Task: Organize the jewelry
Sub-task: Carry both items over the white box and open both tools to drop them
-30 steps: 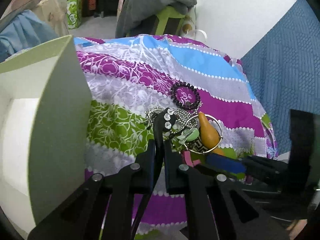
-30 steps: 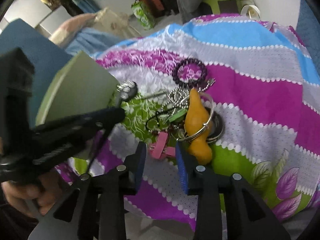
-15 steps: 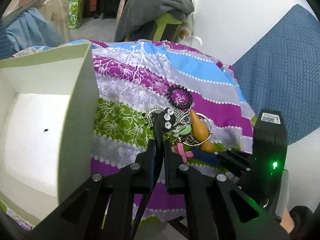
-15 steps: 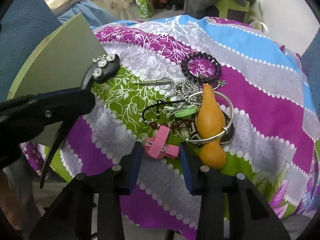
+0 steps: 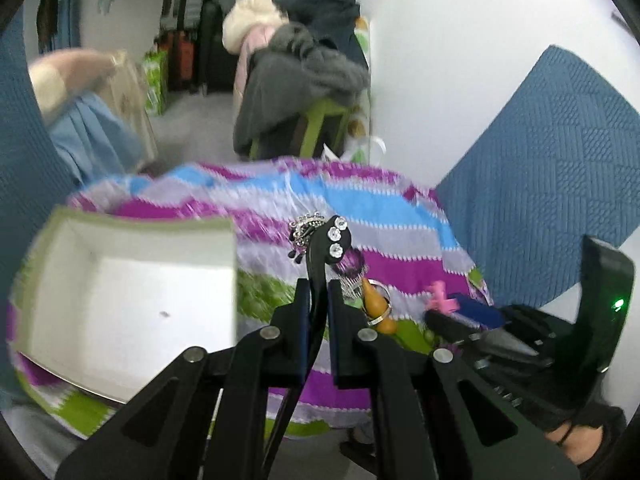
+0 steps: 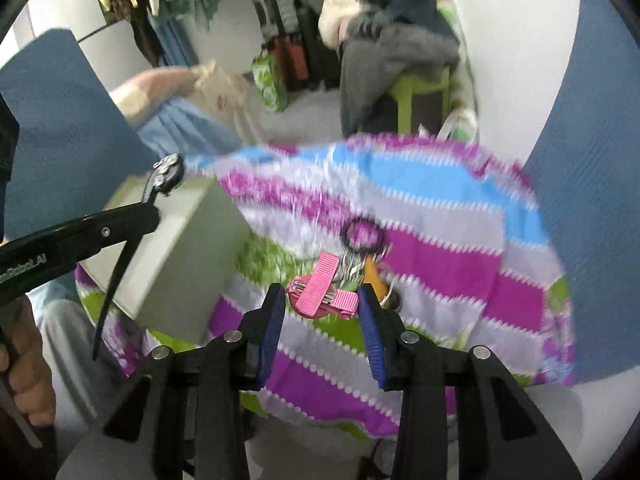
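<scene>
My left gripper point(image 5: 318, 294) is shut on a black hair clip point(image 5: 334, 240) with white stones, held up in the air; it also shows in the right wrist view point(image 6: 166, 170). My right gripper point(image 6: 322, 306) is shut on a pink bow hair clip point(image 6: 322, 290), lifted off the cloth; it also shows in the left wrist view point(image 5: 440, 300). An open pale green box point(image 5: 132, 292) with a white inside lies at the left, also seen in the right wrist view point(image 6: 180, 264). A pile with an orange gourd point(image 5: 378, 306), a silver bangle and a dark bead bracelet point(image 6: 362, 234) lies on the striped cloth point(image 5: 400, 236).
The striped cloth covers a small table that ends close to me. A blue cushion point(image 5: 552, 184) leans against the white wall at the right. A green chair point(image 5: 320, 124) heaped with grey clothes stands behind the table.
Both grippers have pulled back and risen. The right gripper has taken hold of the pink bow clip and lifted it off the cloth. The left still holds the black clip.
</scene>
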Demonstrator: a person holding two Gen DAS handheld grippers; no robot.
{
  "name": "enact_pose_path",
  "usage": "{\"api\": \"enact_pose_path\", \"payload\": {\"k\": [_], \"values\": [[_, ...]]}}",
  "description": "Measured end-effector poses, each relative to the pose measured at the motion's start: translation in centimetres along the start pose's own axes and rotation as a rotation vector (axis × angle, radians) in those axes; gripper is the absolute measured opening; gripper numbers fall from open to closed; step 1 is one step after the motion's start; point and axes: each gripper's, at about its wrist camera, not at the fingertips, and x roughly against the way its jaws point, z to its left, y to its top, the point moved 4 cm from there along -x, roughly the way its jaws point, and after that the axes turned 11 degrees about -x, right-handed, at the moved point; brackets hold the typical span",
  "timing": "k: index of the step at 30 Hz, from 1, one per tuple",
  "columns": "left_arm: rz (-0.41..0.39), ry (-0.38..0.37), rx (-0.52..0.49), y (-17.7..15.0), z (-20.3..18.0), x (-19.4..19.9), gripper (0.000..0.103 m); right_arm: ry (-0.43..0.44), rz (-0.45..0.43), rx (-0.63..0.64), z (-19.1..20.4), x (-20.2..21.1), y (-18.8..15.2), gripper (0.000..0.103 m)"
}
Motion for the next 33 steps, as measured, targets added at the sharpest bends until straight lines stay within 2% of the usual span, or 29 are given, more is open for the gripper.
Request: {"api": "enact_pose_path", "payload": {"k": [8, 14, 19, 23, 29, 33], "values": [[-0.063, 0.058, 0.024, 1.9, 4.8, 5.2, 0.008, -0.034, -0.106, 0.027, 2.4, 4.9, 3.4, 0.035], [-0.106, 0.103, 0.038, 2.5, 8.1, 8.3, 0.008, 0.004, -0.195, 0.048, 6.7, 6.9, 5.8, 0.035], [-0.132, 0.125, 0.058, 2.0, 10.8, 9.9, 0.008, 0.047, -0.220, 0.062, 10.9, 6.5, 6.2, 0.035], [-0.117, 0.126, 0.083, 0.9, 12.9, 9.5, 0.008, 0.069, -0.188, 0.061, 13.1, 3.8, 5.6, 0.035], [-0.053, 0.120, 0.132, -2.1, 16.0, 6.8, 0.008, 0.084, -0.049, 0.106, 16.3, -3.1, 2.2, 0.035], [-0.003, 0.107, 0.143, -4.2, 16.6, 4.7, 0.008, 0.084, 0.026, 0.136, 17.4, -7.0, -0.2, 0.035]]}}
